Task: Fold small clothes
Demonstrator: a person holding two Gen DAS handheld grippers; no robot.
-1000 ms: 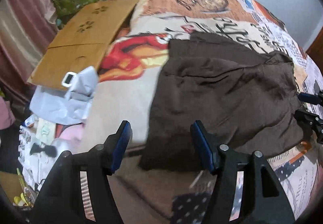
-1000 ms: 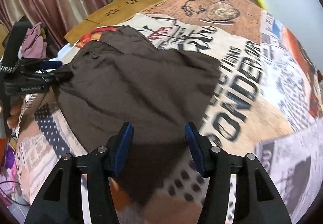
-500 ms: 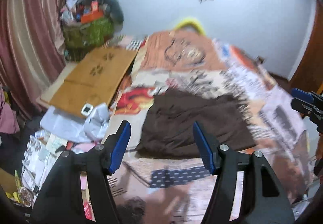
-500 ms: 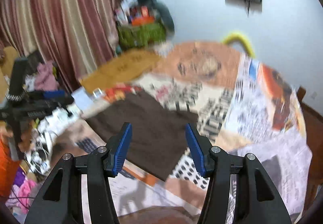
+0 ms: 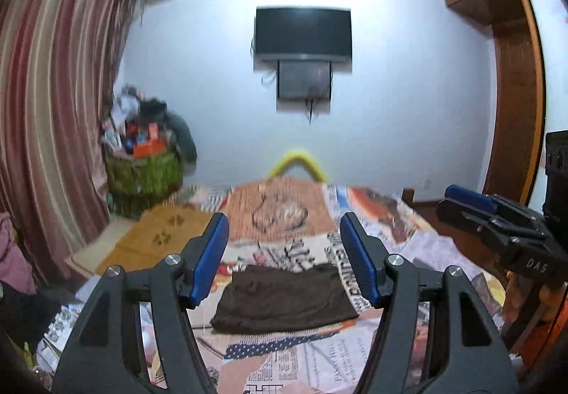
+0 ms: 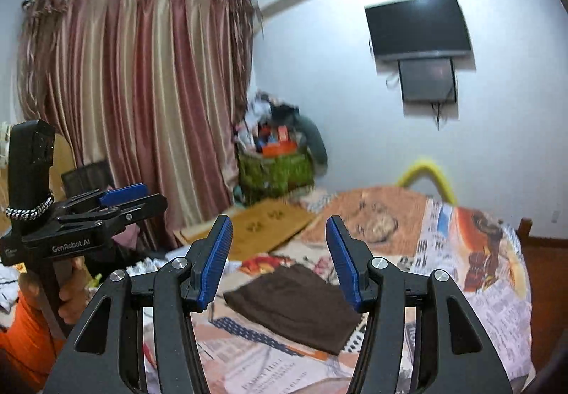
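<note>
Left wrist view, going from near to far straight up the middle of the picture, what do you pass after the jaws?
Brown garment folded on the patterned bedspread → orange patch with the drawing → yellow loop at the far end of the bed → small screen on the wall → television.

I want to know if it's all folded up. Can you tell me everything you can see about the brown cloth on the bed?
The brown garment is dark, soft-looking cloth, folded into a flat, roughly rectangular bundle with a few wrinkles. It lies on the bed's printed patchwork cover, near its front edge. Nothing else touches it: the left gripper and right gripper are both open, empty and held above and away from it.
</note>
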